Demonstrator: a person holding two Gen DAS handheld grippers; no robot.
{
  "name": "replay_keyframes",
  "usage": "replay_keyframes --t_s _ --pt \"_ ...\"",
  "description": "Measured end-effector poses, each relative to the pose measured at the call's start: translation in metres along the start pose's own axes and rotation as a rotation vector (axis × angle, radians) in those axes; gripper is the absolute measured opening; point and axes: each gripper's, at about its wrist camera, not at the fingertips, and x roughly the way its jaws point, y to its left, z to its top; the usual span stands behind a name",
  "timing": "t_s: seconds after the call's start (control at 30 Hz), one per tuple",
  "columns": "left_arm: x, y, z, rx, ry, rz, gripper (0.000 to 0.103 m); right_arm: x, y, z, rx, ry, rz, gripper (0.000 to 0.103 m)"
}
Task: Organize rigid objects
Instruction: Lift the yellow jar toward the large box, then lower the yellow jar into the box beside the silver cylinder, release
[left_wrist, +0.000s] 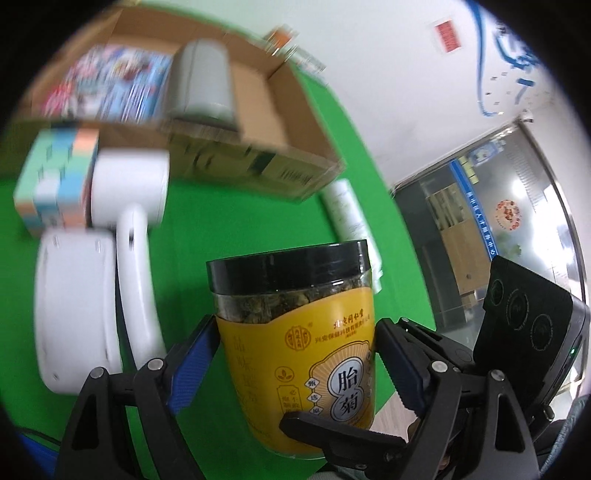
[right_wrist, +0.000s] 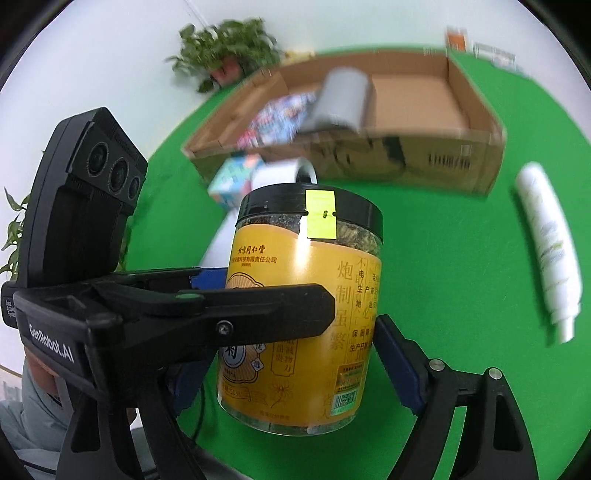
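Observation:
A yellow-labelled jar (left_wrist: 295, 347) with a black lid, dried flowers inside, is held upright above the green table. My left gripper (left_wrist: 291, 354) is shut on its sides with the blue pads. My right gripper (right_wrist: 295, 354) also closes around the same jar (right_wrist: 306, 310); its right pad touches the jar wall, its left finger is hidden behind the left gripper crossing in front. A cardboard box (left_wrist: 258, 110) lies beyond, holding a grey cylinder (left_wrist: 201, 77) and a colourful packet (left_wrist: 110, 88).
A white tube (right_wrist: 546, 251) lies on the green cloth (right_wrist: 443, 258) to the right. A white device (left_wrist: 96, 280) and a pastel carton (left_wrist: 55, 184) sit left of the jar. A potted plant (right_wrist: 225, 51) stands behind the box.

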Motion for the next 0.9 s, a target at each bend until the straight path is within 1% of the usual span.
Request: replay_keyframes --t_s 0.03,0.17,0.33,0.43,0.7,0.8,0.9 --pt "-0.006 -0.006 0.004 0.021 -0.021 0.002 0.085 -0.008 0.003 0.006 -0.015 -0.029 -0.003 0.082" --pt "-0.023 -0.025 0.025 0.088 -0.068 0.011 0.085 -0.027 0.007 0.027 -0.049 -0.097 -0.019 0.082" --pt "-0.033 -0.044 0.053 0.159 -0.103 0.031 0.085 -0.045 0.007 0.052 -0.071 -0.163 -0.043 0.082" --pt "-0.034 -0.055 0.069 0.195 -0.126 0.049 0.085 -0.053 0.007 0.067 -0.075 -0.187 -0.053 0.082" --pt "-0.040 -0.071 0.109 0.239 -0.165 0.045 0.085 -0.070 0.002 0.113 -0.091 -0.263 -0.096 0.082" --pt "-0.040 -0.077 0.124 0.268 -0.163 0.061 0.085 -0.075 0.003 0.127 -0.087 -0.280 -0.106 0.082" --pt "-0.034 -0.081 0.145 0.255 -0.156 0.059 0.085 -0.078 -0.004 0.147 -0.077 -0.280 -0.110 0.082"
